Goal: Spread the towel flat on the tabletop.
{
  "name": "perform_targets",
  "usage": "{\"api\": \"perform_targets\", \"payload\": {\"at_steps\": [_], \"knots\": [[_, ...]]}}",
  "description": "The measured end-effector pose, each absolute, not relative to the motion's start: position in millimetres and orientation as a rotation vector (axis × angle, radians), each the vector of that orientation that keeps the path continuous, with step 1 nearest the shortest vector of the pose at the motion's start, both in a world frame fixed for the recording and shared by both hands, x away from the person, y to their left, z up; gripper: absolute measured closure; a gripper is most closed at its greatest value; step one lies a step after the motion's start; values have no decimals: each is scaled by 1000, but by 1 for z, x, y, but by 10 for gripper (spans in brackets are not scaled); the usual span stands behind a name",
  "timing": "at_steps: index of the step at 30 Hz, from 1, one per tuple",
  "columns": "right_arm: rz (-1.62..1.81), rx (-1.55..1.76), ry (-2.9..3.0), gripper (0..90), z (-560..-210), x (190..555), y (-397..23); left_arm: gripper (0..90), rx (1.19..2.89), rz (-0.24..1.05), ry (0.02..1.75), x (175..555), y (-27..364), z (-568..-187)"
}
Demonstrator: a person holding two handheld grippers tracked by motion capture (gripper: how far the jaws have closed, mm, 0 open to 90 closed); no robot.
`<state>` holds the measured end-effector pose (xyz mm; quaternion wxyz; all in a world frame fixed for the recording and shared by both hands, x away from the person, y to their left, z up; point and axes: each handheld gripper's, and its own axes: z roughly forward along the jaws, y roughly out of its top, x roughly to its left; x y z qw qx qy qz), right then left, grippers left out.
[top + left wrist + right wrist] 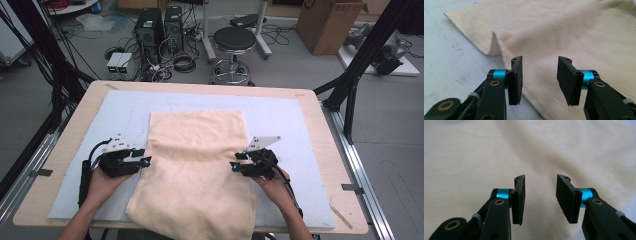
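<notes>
Cream towel (197,165) lies lengthwise mid-table on the blue mat (280,115), near end overhanging; left gripper (145,157) and right gripper (234,162) flank its side edges, jaws apart, empty.

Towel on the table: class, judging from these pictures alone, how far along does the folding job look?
Done: the towel lies spread on the blue mat, its near end draped over the table edge. In hand: nothing; the left gripper and right gripper sit open at the towel's side edges. Left: gripping and, probably, folding, since no finished fold shows.
</notes>
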<state>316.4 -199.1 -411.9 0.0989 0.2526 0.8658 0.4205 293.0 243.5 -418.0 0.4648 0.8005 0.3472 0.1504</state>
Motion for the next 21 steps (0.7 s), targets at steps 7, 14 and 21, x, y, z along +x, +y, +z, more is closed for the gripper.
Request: {"api": "perform_targets", "payload": {"at_steps": [7, 14, 21], "knots": [[1340, 570, 2660, 540, -413, 267, -183, 498, 1937, 314, 694, 229, 245, -422], [1372, 408, 2747, 519, -419, 223, -166, 473, 2002, 289, 537, 191, 235, -424], [1241, 301, 2789, 628, -431, 203, -151, 560, 2126, 247, 522, 192, 232, -444]]}}
